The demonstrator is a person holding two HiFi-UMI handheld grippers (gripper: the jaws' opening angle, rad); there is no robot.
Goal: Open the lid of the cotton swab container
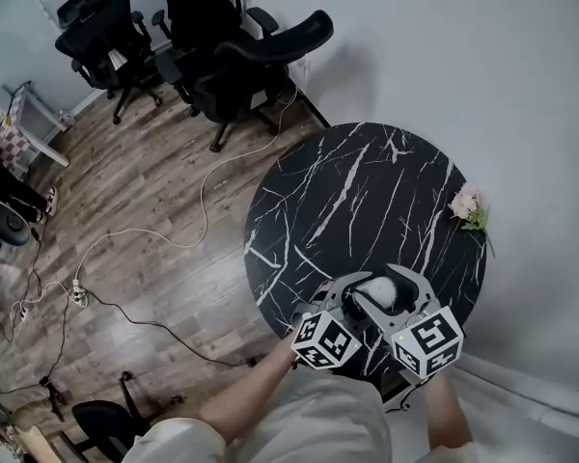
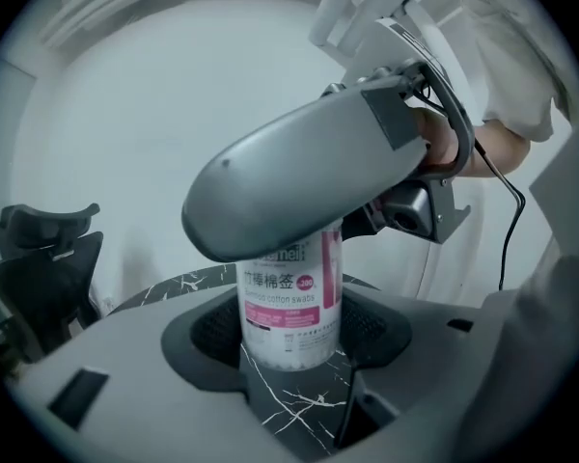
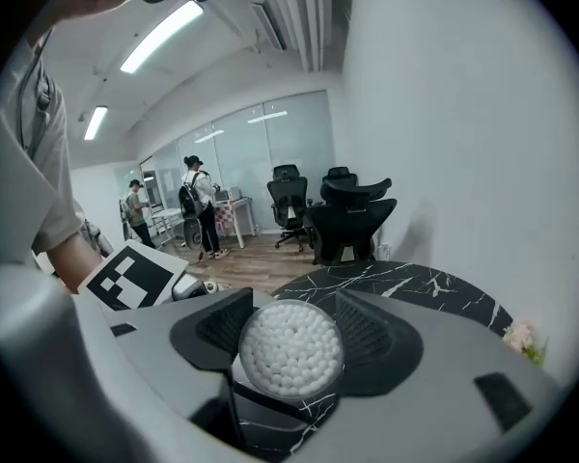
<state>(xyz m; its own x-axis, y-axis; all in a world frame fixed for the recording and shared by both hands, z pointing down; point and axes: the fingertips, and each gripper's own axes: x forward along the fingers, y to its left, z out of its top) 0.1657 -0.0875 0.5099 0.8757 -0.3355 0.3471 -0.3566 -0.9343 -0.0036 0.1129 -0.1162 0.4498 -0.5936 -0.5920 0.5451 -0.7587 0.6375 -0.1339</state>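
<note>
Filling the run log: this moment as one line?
left gripper: open around cotton swab container | right gripper: shut on its top | swab tips: visible | lid: not seen

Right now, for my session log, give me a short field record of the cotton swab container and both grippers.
surface: round black white-veined marble table
container: cylindrical plastic cotton swab container, pink label, upright on table
top: white swab tips visible; covered or open cannot be told
left gripper: jaws either side of container's body; grip unclear
right gripper: jaws either side of container's top; grip unclear
</note>
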